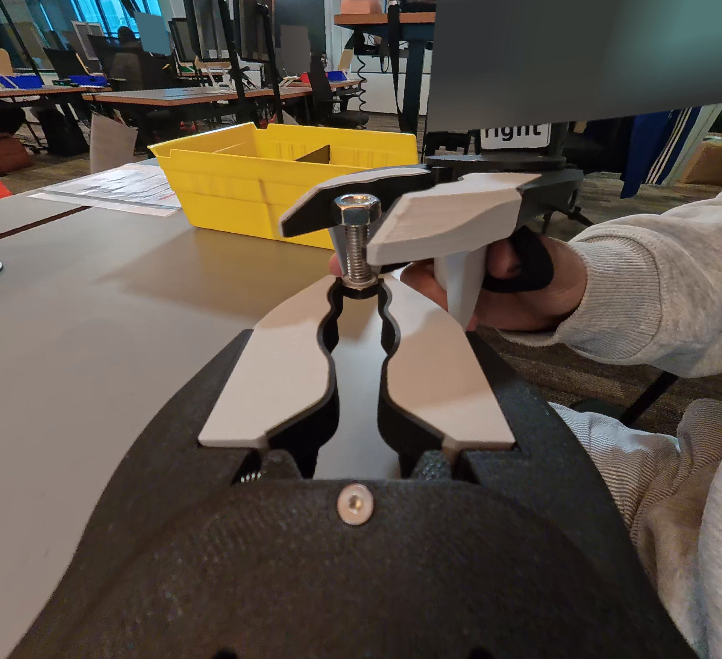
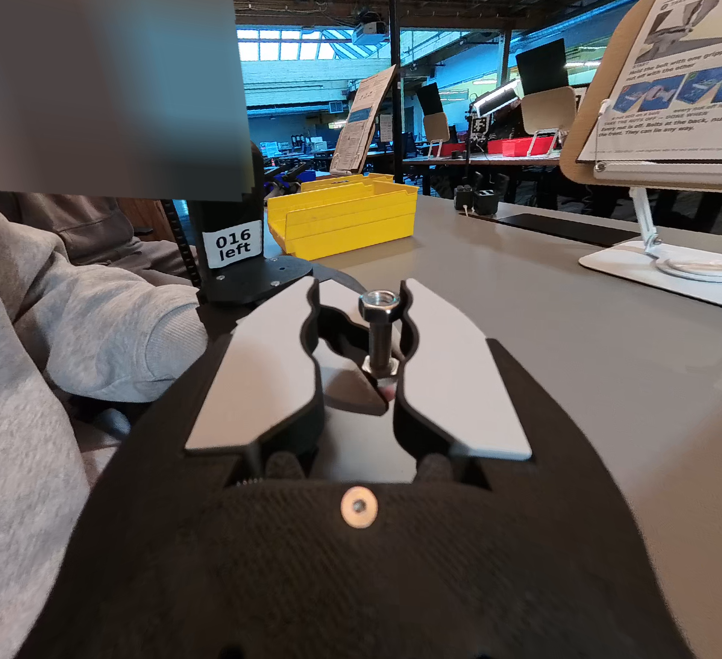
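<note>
A steel bolt (image 1: 356,249) stands upright over the grey table (image 1: 117,308). My left gripper (image 1: 358,284) is shut on the hex at the bolt's lower end. A steel nut (image 1: 356,208) sits at the top of the thread. My right gripper (image 2: 359,294) comes in from the right at nut height. Its fingers stand on either side of the nut (image 2: 379,304), which touches the right finger (image 2: 441,367). A gap shows on the nut's other side. The bolt's lower hex (image 2: 381,367) shows between the right gripper's fingers, with the left gripper's tips under it.
A yellow divided bin (image 1: 273,179) stands on the table beyond the bolt, also in the right wrist view (image 2: 344,214). A printed sheet (image 1: 113,187) lies left of it. A document stand (image 2: 644,93) with a white base (image 2: 625,261) is at right. A grey-sleeved hand (image 1: 625,281) holds the right gripper. The gap from one gripper's tips to the other's is roughly 5 centimeters.
</note>
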The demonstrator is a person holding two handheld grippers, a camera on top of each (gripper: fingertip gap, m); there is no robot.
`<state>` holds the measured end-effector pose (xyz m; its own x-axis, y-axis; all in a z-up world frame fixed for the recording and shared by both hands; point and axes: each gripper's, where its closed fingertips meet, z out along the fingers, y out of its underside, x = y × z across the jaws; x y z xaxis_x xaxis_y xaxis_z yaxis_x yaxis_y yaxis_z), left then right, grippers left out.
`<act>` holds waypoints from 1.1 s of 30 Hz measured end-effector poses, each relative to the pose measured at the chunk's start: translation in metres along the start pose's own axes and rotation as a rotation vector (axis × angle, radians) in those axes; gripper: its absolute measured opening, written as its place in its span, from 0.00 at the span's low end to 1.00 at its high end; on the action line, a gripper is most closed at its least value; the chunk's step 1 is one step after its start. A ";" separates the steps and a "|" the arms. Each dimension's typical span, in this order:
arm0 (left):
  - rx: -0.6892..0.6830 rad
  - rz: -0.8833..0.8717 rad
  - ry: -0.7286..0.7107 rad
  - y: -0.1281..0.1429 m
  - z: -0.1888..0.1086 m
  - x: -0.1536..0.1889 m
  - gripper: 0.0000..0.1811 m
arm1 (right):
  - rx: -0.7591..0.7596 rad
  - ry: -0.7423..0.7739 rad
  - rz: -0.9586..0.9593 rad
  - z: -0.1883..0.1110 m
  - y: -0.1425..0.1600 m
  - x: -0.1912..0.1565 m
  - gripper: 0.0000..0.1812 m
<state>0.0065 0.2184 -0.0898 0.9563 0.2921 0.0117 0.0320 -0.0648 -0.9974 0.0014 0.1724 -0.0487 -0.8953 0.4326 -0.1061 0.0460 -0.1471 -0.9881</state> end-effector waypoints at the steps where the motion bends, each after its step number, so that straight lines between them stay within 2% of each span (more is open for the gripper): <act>1: 0.001 0.000 -0.001 0.000 0.000 0.000 0.09 | 0.003 -0.002 0.010 0.000 0.000 0.000 0.21; 10: 0.018 -0.024 -0.023 -0.002 -0.002 -0.005 0.09 | 0.021 0.044 0.002 -0.003 -0.004 0.007 0.23; 19: 0.011 -0.077 -0.115 0.000 -0.006 -0.026 0.09 | 0.019 0.079 -0.021 -0.005 -0.004 0.012 0.23; 33: -0.041 0.007 -0.044 0.005 0.000 -0.009 0.09 | 0.007 0.056 0.008 -0.003 -0.001 0.010 0.22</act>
<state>-0.0017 0.2151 -0.0948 0.9430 0.3327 0.0009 0.0383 -0.1060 -0.9936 -0.0061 0.1790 -0.0494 -0.8687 0.4805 -0.1203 0.0496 -0.1573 -0.9863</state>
